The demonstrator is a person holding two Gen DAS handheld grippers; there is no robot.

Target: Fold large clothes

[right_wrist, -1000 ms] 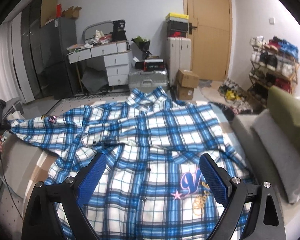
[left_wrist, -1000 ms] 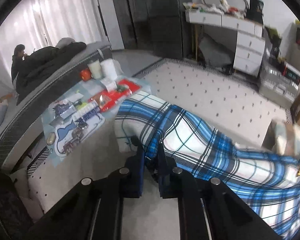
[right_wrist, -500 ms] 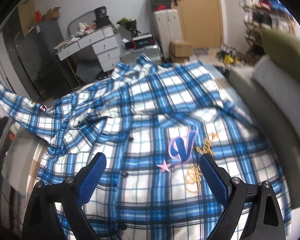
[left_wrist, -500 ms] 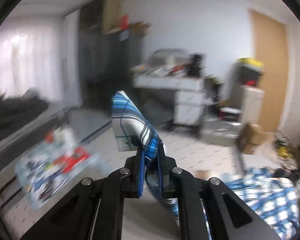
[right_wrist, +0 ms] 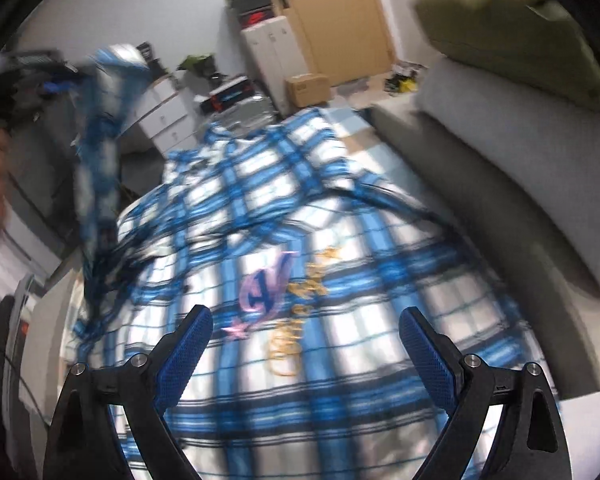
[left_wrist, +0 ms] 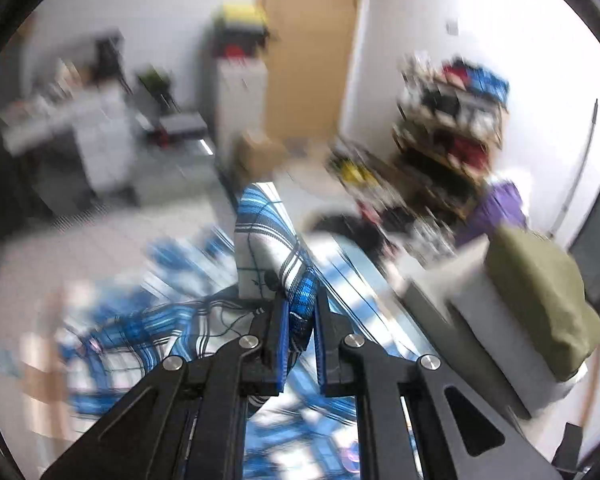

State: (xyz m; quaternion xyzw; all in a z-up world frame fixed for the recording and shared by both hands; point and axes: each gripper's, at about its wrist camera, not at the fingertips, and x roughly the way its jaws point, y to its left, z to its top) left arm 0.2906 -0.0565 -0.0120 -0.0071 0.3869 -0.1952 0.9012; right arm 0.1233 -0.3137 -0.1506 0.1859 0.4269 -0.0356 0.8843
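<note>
A large blue and white plaid shirt (right_wrist: 340,240) lies spread front-up on the bed, with a pink letter patch and gold embroidery on its chest. My left gripper (left_wrist: 300,312) is shut on the cuff of its sleeve (left_wrist: 268,248) and holds it in the air above the shirt body (left_wrist: 148,332). In the right wrist view the lifted sleeve (right_wrist: 100,152) hangs from the left gripper (right_wrist: 40,80) at the upper left. My right gripper (right_wrist: 306,340) is open and empty, low over the shirt's lower front.
A grey headboard cushion (right_wrist: 500,168) with an olive pillow (right_wrist: 512,28) borders the bed on the right. Beyond the bed stand a wooden door (right_wrist: 332,12), white drawers (right_wrist: 164,116), a cardboard box (right_wrist: 308,88) and a shoe rack (left_wrist: 452,120).
My left gripper has lifted the sleeve cuff off the bed's left side and swung it up and to the right over the shirt. My right gripper has dropped closer to the shirt and stays open.
</note>
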